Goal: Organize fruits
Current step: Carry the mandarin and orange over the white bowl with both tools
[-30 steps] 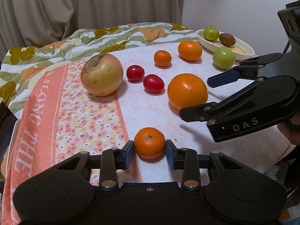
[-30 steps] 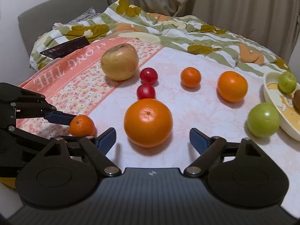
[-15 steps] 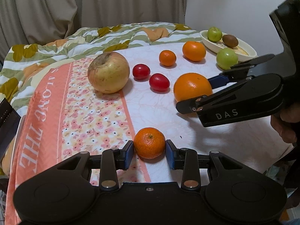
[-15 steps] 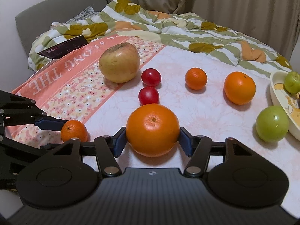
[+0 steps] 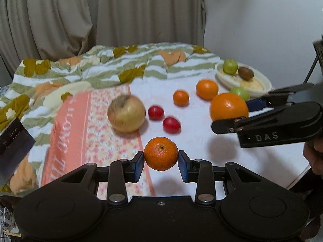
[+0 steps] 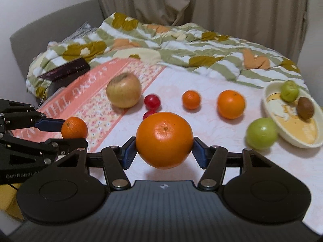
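Observation:
My left gripper (image 5: pixel 161 164) is shut on a small mandarin (image 5: pixel 161 153) and holds it above the cloth; it also shows in the right wrist view (image 6: pixel 74 127). My right gripper (image 6: pixel 164 153) is shut on a large orange (image 6: pixel 164 139), lifted off the table, and the orange shows in the left wrist view (image 5: pixel 229 106). On the table lie a big yellow apple (image 6: pixel 123 90), two red tomatoes (image 6: pixel 152 101), a second mandarin (image 6: pixel 191 99), a medium orange (image 6: pixel 230 104) and a green apple (image 6: pixel 261 133). A cream bowl (image 6: pixel 271 111) at right holds a green fruit (image 6: pixel 289 91) and a kiwi (image 6: pixel 305 107).
The table has a white and pink floral cloth (image 6: pixel 94 100). A striped quilt (image 6: pixel 181 46) is bunched at the back. A dark box (image 6: pixel 66 71) lies at far left. Curtains hang behind. The table's right edge (image 5: pixel 298 175) is close to my right hand.
Both grippers have lifted their fruit off the table. The right gripper, open around the large orange a second ago, closed on it. Both views tilted upward.

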`<state>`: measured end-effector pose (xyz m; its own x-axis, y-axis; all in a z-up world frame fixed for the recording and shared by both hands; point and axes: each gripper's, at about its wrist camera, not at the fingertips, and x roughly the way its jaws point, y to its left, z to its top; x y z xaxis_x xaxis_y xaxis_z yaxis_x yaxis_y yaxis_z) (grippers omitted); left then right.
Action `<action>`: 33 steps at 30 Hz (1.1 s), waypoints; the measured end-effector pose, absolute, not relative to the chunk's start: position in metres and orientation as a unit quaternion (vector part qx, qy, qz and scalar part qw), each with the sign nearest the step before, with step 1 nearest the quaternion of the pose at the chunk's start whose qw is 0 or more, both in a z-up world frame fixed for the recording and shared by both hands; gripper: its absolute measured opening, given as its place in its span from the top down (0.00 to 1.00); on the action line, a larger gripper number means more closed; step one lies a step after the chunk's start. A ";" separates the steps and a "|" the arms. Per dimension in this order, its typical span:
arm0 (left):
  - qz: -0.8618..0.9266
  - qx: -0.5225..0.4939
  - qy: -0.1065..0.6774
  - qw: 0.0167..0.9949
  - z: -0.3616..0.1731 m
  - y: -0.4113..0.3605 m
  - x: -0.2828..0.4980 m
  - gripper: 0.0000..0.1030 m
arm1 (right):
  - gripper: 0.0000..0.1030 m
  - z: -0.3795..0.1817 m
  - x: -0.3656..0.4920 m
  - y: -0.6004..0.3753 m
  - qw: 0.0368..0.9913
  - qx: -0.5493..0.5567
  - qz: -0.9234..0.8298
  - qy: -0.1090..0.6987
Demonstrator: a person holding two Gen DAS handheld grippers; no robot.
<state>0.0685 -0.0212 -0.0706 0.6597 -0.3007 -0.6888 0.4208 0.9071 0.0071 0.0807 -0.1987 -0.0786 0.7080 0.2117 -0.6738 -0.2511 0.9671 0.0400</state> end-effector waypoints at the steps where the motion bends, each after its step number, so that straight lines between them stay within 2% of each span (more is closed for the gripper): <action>1: -0.199 0.080 0.358 0.909 -0.064 -0.022 0.068 0.61 | 0.28 -0.073 0.078 -0.203 0.925 -0.024 0.120 0.360; 8: -0.197 0.077 0.327 0.921 -0.024 -0.046 0.069 0.61 | 0.28 -0.037 0.066 -0.248 0.932 -0.002 0.080 0.353; 19: -0.200 0.074 0.303 0.929 0.007 -0.127 0.100 0.61 | 0.28 -0.011 0.081 -0.348 0.939 -0.002 0.051 0.339; 33: -0.209 0.063 0.319 0.922 -0.013 -0.241 0.167 0.61 | 0.28 -0.035 0.139 -0.461 0.933 -0.007 0.040 0.357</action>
